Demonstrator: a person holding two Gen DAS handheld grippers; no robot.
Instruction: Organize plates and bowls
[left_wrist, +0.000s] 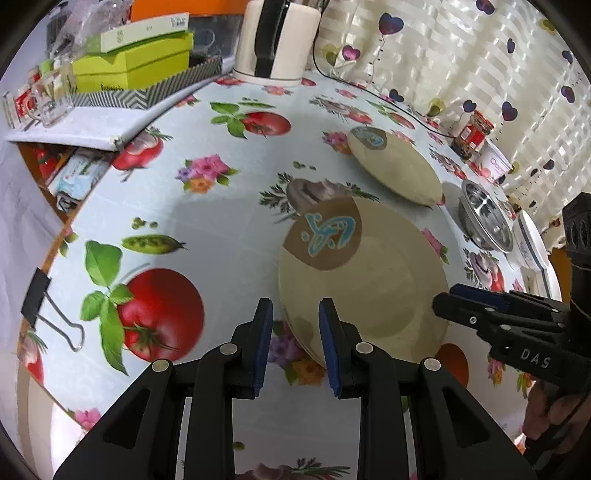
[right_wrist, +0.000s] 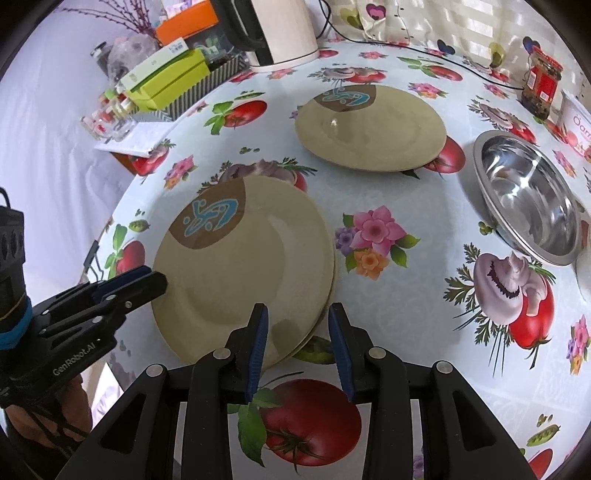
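We see both grippers flanking near beige round plate stack (right_wrist: 243, 266), likely stacked for tidiness: left gripper (left_wrist: 295, 343) and right gripper (right_wrist: 297, 350) narrowly parted, gripping nothing.

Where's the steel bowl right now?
In the right wrist view the steel bowl sits on the tablecloth at the right, beside the far plate; the left wrist view shows it next to a white bowl.

I read "DAS" on the right gripper (left_wrist: 441, 306), "GenRobot.AI" on the left gripper (right_wrist: 157, 280), and "Oam", cut off, on a white tub (right_wrist: 576, 123). Box lettering is too blurred.
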